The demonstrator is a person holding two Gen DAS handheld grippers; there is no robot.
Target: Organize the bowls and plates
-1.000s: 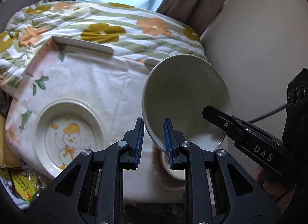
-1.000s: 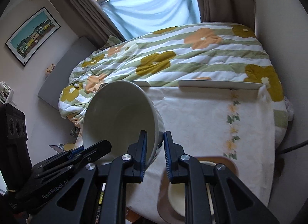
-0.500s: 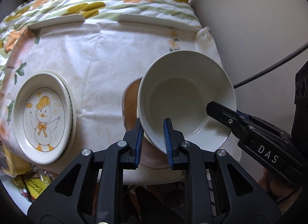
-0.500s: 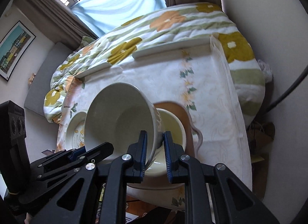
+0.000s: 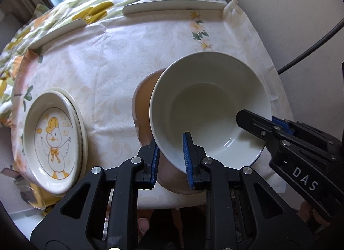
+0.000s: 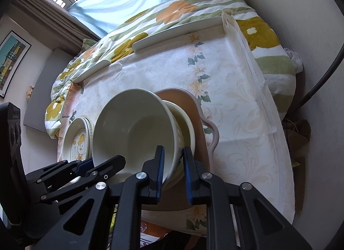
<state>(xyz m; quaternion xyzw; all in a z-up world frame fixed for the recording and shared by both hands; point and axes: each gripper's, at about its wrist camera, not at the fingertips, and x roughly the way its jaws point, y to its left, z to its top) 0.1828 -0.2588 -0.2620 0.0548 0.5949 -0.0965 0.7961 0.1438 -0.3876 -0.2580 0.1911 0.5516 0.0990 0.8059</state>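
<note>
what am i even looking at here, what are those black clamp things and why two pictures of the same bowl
The black clamps are hand-held grippers, one in each of a person's hands, each with a camera looking along its fingers. So the two pictures show one moment from two sides.

The left gripper and the right gripper both pinch the rim of a white bowl, holding it over a cream bowl that sits on a pink tray. Beside them on the flowered tablecloth lies a stack of duck plates.

Bench (image 5: pixel 111 60) under floral cloth: stacked duck plates (image 5: pixel 51 140) at left of frame; tan tray (image 6: pixel 193 108) at centre, bearing cream bowl (image 6: pixel 187 125).
</note>
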